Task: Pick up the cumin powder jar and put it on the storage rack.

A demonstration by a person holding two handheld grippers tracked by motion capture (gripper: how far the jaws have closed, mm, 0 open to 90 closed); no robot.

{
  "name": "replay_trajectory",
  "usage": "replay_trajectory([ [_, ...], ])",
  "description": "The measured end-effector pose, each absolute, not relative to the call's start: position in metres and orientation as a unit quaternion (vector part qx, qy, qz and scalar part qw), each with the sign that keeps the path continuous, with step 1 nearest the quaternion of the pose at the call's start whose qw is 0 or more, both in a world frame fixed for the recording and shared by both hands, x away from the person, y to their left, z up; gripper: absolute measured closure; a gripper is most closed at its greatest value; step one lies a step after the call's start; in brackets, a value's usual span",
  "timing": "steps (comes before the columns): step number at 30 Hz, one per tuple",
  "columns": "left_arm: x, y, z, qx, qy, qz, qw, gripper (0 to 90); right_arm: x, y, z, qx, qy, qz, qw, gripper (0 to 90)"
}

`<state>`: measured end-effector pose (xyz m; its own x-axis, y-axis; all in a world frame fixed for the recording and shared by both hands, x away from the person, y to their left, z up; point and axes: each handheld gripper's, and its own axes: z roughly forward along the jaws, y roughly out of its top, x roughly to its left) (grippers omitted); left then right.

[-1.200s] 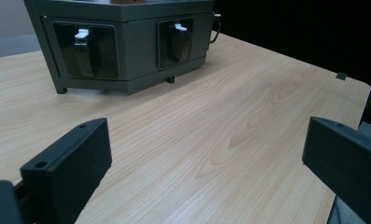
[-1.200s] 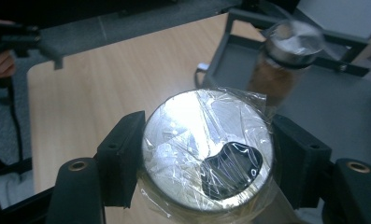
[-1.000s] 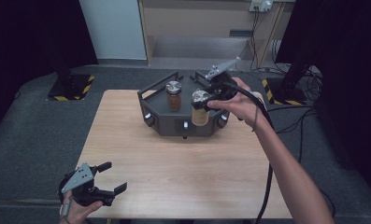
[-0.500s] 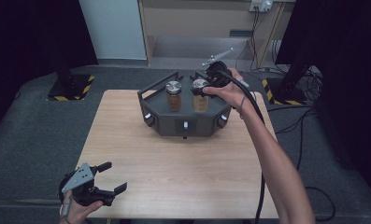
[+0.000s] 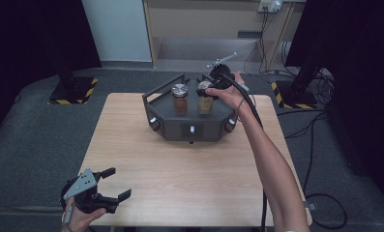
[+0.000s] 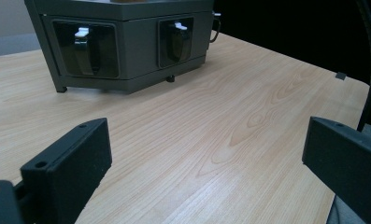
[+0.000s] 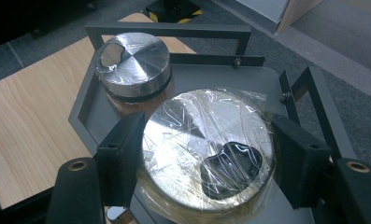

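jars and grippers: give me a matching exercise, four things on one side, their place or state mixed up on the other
Things:
1. right gripper
2. left gripper
3. left jar
4. grey tray

Place or state:
A. stands free on the tray, nothing gripping it
B. jaws wide apart over bare tabletop at the near edge
C. jaws on either side of the right jar at its wrapped lid
D. sits on the far half of the wooden table

Pairs: 1-C, 2-B, 3-A, 4-D

There are two jars, one at 11 o'clock, one at 1. One gray tray. One table. Two grippers.
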<state>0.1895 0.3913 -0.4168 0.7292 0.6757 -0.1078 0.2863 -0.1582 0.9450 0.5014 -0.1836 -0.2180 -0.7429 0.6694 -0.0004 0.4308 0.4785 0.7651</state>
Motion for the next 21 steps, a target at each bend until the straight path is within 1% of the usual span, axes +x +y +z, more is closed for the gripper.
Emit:
replay_trajectory([
  [10,0.189,0.391,-0.417,0.741,0.324,0.174,0.562,0.7,0.507,-0.181,-0.227,0.33,0.846,0.388,0.158,33.8],
  [14,0.189,0.392,-0.416,0.74,0.324,0.175,0.563,0.7,0.51,-0.182,-0.233,0.335,0.844,0.39,0.149,33.8],
  [21,0.189,0.392,-0.417,0.74,0.323,0.175,0.563,0.6,0.514,-0.182,-0.239,0.34,0.845,0.386,0.148,33.8],
])
